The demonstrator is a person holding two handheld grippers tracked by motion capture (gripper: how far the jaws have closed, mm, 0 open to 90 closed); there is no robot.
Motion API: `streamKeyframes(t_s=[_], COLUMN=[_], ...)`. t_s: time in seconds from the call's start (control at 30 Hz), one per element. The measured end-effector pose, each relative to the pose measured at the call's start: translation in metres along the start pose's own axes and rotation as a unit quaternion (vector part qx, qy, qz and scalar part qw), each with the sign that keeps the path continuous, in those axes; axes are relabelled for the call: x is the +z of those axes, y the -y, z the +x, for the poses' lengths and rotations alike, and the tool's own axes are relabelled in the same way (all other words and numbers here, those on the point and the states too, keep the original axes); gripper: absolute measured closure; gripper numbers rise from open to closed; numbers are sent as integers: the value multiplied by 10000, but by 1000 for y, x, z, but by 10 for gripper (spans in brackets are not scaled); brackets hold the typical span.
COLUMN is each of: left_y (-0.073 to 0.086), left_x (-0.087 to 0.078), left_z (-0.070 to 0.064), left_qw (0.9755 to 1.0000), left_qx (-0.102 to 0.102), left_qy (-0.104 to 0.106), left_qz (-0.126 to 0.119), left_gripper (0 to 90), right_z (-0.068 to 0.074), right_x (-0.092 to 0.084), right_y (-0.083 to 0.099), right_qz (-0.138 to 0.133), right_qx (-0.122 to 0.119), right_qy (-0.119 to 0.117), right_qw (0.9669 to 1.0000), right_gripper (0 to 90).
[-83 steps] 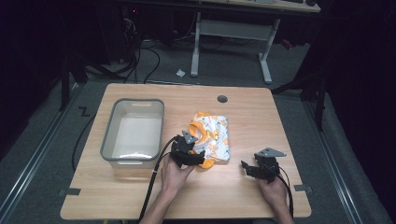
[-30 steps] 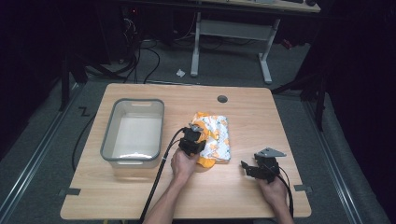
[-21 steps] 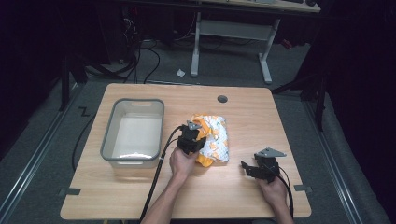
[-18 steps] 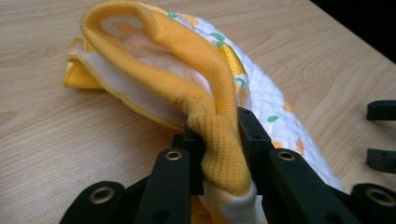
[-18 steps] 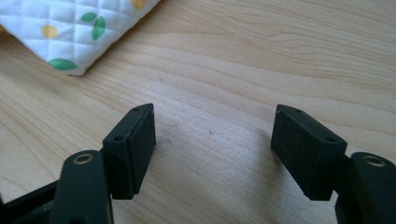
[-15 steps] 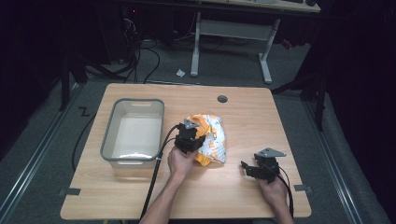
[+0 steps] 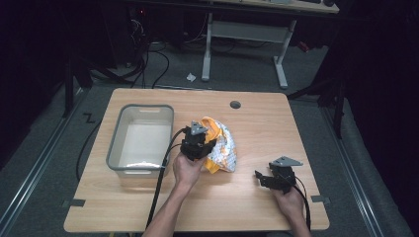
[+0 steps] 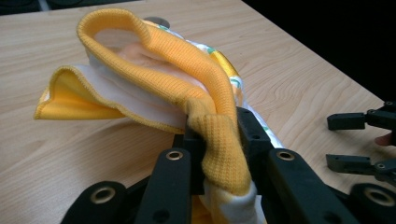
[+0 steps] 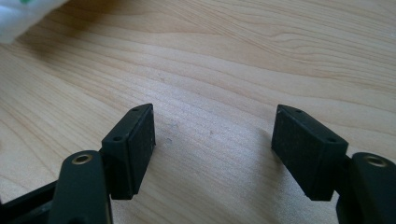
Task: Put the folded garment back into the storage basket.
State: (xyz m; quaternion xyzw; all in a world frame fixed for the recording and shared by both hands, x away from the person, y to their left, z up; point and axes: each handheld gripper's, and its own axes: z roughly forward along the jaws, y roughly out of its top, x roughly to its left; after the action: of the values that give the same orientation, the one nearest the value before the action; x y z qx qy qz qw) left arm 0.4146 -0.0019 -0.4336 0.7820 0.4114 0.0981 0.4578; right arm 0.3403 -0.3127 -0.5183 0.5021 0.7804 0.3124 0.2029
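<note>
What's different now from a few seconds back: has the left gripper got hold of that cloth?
Yes. The left gripper has shut on the yellow hem of the cloth and lifted that edge, so the cloth, which lay flat before, now bunches up and hangs from the jaws. The right gripper stayed where it was, jaws open over bare table. The tub has not moved.

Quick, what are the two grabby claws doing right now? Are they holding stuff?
Left gripper: closed, pinching the yellow ribbed edge of the cloth.
Right gripper: open, holding nothing, above the table.
</note>
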Motion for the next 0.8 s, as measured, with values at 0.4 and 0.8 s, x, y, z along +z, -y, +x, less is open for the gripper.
streamKeyframes(t_s=[0.4,0.8], left_y=[-10,-20], left_x=[-23,-43], left_z=[5,16], left_qw=[9996,9992], left_qx=[-49,-61], left_qy=[170,221], left_qz=[-223,-333], left_gripper=[774,774], right_z=[0,0], right_x=[0,0], right_y=[0,0], right_qz=[1,-1], right_qx=[-1,-1], right_qy=[-4,-6], right_qw=[10000,10000], right_gripper=[305,305])
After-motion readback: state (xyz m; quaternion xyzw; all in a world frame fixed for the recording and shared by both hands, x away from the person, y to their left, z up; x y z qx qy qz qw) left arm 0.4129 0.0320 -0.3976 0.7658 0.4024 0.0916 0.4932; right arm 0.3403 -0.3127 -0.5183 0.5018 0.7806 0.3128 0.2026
